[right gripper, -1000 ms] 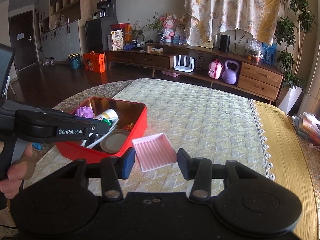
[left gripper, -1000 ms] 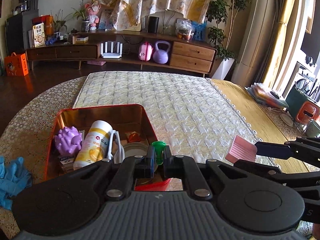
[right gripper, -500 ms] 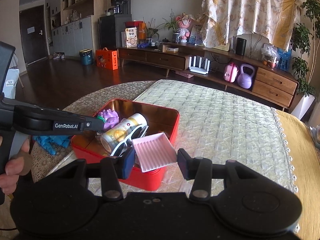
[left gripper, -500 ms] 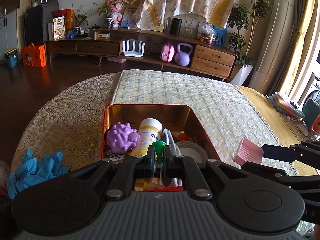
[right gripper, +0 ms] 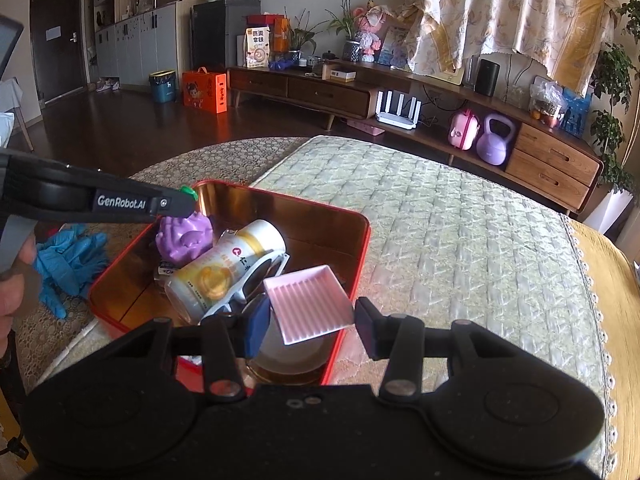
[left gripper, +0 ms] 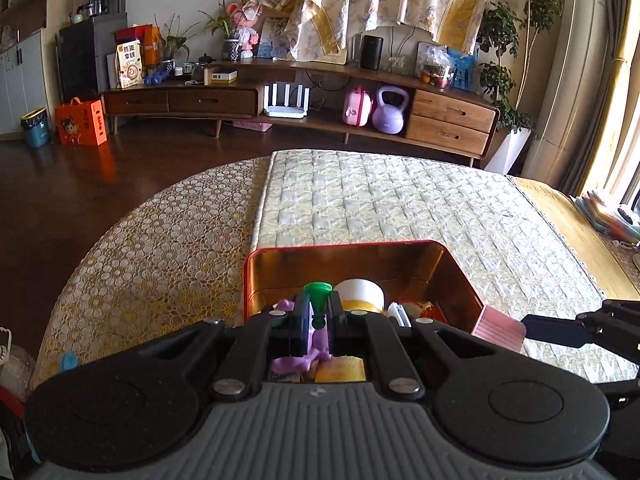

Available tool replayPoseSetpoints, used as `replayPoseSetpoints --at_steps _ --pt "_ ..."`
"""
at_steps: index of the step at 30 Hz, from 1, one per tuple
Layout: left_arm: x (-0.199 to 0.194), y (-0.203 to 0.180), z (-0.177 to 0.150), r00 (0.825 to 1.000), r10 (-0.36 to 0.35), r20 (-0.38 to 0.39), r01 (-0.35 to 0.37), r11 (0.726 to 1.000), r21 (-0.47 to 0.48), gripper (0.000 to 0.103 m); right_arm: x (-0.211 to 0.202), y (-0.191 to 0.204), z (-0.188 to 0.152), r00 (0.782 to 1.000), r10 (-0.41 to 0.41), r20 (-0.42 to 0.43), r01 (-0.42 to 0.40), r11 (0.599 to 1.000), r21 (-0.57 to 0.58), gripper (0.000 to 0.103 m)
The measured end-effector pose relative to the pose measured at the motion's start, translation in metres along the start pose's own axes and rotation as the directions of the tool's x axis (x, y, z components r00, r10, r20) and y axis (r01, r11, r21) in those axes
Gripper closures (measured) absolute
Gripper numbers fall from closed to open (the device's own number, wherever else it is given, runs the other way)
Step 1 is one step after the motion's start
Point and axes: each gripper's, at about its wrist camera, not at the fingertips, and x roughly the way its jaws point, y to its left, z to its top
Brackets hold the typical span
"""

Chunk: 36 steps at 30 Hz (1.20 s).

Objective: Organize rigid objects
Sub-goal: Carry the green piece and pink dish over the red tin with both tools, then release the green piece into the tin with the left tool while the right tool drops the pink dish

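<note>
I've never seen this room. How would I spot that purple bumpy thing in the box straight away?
Find the red tin with the shiny copper inside, on the quilted cloth. In its far left corner, beside the lying white-and-yellow bottle, sits the purple ball. Nothing else in the tin is purple or knobbly all over.

One red tin (right gripper: pixel 362 248), one bottle (right gripper: pixel 224 268), two grippers.

Home living room. Long wooden TV cabinet (right gripper: pixel 420 96) with drawers along the wall, holding a router (right gripper: pixel 398 110), speaker (right gripper: pixel 487 77), purple kettlebell (right gripper: pixel 496 140), plush toy (right gripper: pixel 366 26) and potted plants (right gripper: pixel 298 40). Dark wood floor (right gripper: pixel 120 128), patterned curtain (right gripper: pixel 500 12), round table (left gripper: pixel 168 232) under a lace cloth and quilted mat (left gripper: pixel 392 208).
</note>
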Motion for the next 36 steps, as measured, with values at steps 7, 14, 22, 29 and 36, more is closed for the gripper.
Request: replayPoseSetpoints --at_steps 7,14,22,29,36 --pt "0.04 -0.001 0.013 0.999 0.0 -0.047 0.001 1.0 0.009 0.095 0.021 0.008 0.004 1.0 -0.003 -0.008 0.003 0.998 -0.063 0.057" --pt "0.067 0.001 0.015 0.994 0.001 -0.106 0.0 1.0 0.005 0.094 0.028 0.009 0.003 0.999 0.024 -0.033 -0.026 0.997 -0.07 0.057" --pt "0.069 -0.002 0.014 0.994 0.016 -0.107 -0.014 1.0 0.023 0.094 0.028 0.01 0.0 0.997 0.05 -0.057 -0.052 0.998 -0.035 0.054" --pt "0.06 -0.004 0.013 0.995 0.019 -0.099 -0.017 1.0 0.027 0.094 0.015 0.01 0.0 0.998 0.047 -0.039 -0.048 0.999 -0.021 0.049" --pt "0.041 -0.003 0.011 0.996 0.018 -0.084 -0.016 1.0 0.02 0.092 -0.002 0.005 0.002 0.999 0.051 -0.017 -0.051 0.999 0.011 0.043"
